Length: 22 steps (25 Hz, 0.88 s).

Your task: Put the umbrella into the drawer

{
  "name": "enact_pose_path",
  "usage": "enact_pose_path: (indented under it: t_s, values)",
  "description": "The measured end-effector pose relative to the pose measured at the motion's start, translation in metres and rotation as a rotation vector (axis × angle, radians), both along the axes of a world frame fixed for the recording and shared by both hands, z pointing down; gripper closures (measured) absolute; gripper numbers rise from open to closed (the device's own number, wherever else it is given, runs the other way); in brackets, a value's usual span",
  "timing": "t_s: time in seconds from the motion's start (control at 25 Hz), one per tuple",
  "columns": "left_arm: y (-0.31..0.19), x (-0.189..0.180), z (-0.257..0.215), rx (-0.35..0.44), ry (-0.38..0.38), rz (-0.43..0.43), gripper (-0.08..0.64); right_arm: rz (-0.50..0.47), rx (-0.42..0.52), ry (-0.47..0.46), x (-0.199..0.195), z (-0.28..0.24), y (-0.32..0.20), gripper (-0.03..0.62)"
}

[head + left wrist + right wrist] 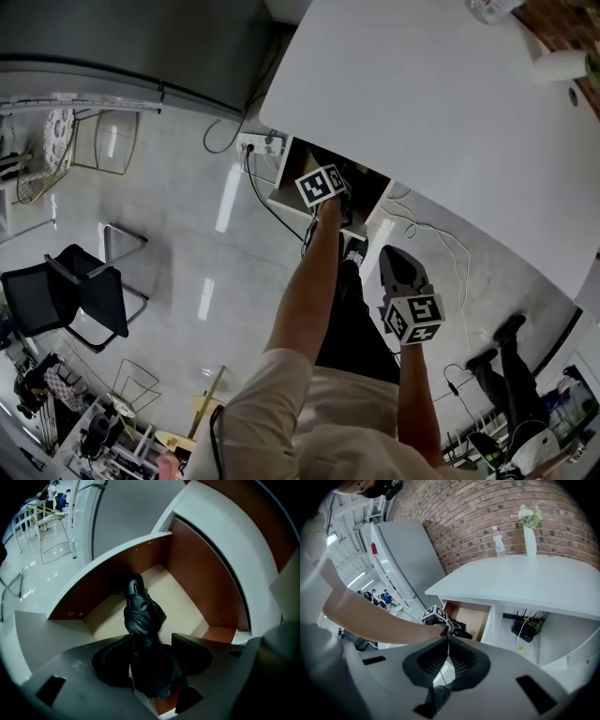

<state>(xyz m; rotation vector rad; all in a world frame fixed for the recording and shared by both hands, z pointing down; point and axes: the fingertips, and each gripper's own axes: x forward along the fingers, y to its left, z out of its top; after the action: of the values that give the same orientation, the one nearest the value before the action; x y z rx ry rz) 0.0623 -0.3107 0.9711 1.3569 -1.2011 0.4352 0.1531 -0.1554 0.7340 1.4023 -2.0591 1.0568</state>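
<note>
Umbrella (140,616) between the left tongs (152,660), its far end inside the drawer (180,599) beneath the table (422,103).

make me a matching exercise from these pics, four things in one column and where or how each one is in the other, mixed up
Things
1. umbrella
2. drawer
3. right gripper
4. vase

Place or state
a. jaws together, holding nothing
b. stands on top of the white desk
c. clamped in the jaws of the left gripper
d. pulled open below the desk top

Pairs: 1-c, 2-d, 3-a, 4-b
</note>
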Motion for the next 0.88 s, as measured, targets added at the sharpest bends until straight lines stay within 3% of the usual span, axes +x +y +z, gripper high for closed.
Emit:
enact_pose_path:
  t_s: [0.2,0.4,0.64,0.76,0.88]
  values:
    - [0.016,-0.008,-0.035,0.039,0.013,-0.011,0.306,-0.019,-0.002,0.002,-0.004,0.003,0.01,0.523]
    - [0.038,-0.016,-0.071,0.117,-0.023,0.074,0.305,0.001,0.019,-0.012,-0.004,-0.001,0.009,0.523]
    - [0.066,-0.033,-0.123,0.2,-0.052,0.109,0.305,0.025,0.057,-0.027,-0.009,-0.027,0.013,0.523]
    - [0.072,-0.035,-0.16,0.314,-0.075,0.16,0.306,0.016,0.074,-0.031,-0.011,-0.037,0.014,0.523]
    - [0.071,-0.035,-0.199,0.451,-0.103,0.268,0.307,-0.013,0.089,-0.024,-0.013,-0.045,0.012,0.523]
